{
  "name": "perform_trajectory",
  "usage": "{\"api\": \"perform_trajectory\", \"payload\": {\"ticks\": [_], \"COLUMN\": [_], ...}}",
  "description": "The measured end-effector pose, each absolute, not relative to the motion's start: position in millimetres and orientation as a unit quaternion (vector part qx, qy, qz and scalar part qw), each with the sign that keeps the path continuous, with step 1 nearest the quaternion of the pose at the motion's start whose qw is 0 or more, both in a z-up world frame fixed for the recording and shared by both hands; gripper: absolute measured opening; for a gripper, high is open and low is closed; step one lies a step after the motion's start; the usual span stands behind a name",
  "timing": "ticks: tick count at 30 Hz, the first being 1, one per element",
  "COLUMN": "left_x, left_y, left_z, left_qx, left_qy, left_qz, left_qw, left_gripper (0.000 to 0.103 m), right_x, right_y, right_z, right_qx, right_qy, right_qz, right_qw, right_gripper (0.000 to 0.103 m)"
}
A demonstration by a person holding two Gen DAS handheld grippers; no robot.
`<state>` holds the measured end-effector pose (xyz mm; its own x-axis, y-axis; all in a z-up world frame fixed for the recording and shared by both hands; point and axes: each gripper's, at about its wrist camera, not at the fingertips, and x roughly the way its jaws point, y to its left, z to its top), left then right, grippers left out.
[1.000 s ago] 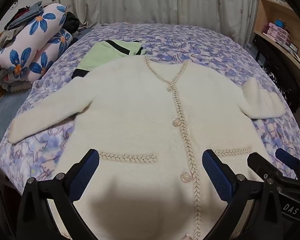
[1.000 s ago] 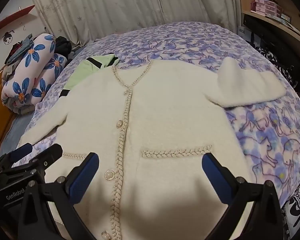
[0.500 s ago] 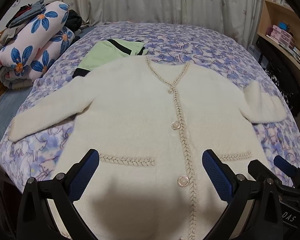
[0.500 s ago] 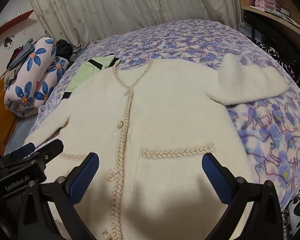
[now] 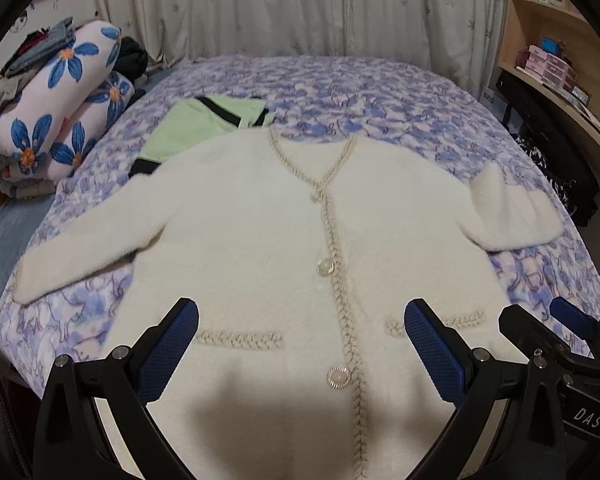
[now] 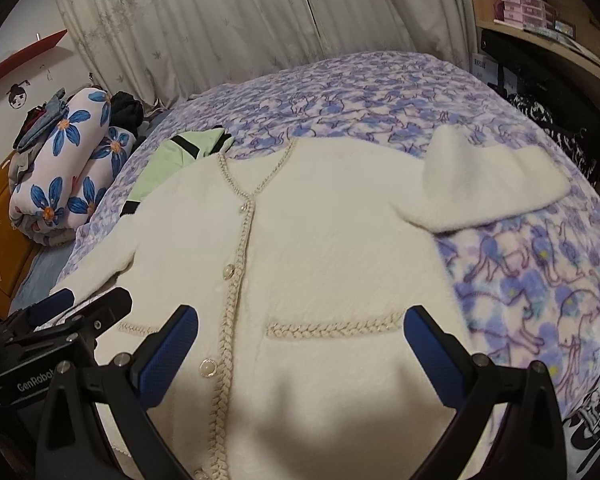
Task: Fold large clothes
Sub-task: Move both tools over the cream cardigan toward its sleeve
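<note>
Spread flat, front up, across the middle of both views: a fluffy cream cardigan with braided beige trim and pearly round buttons (image 5: 292, 240), lying on a bed covered by a purple-and-lilac patterned blanket (image 5: 380, 92). One sleeve stretched toward the left edge of the frame, the other folded back on itself at the right. Partly tucked under the cardigan's upper left shoulder, a pale green garment with black bands (image 5: 196, 124). At far left, a rolled white quilt with blue flowers (image 5: 56, 116). Low in the frame, the left gripper (image 5: 300, 340) wide open over the hem, holding nothing. Likewise the right gripper (image 6: 300, 344), spread wide and empty above the pocket trim.
</note>
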<state>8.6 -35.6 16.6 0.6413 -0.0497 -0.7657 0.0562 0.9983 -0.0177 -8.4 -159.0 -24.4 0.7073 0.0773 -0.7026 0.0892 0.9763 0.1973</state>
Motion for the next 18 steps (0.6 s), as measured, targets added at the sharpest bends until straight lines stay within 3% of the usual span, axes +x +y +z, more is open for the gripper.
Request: {"api": "perform_trajectory", "payload": {"ticks": [18], "left_x": [24], "left_y": [-55], "left_z": [38], "left_qx": [0.007], "left_qy": [0.403], "left_qz": [-0.048], "left_qw": [0.914], "left_gripper": [0.102], "right_x": [1], "right_y": [-178], "right_z": [-4], "right_qx": [0.107], "right_qy": [0.356], "right_qz": [0.003], "right_qw": [0.928], "right_gripper": [0.103]}}
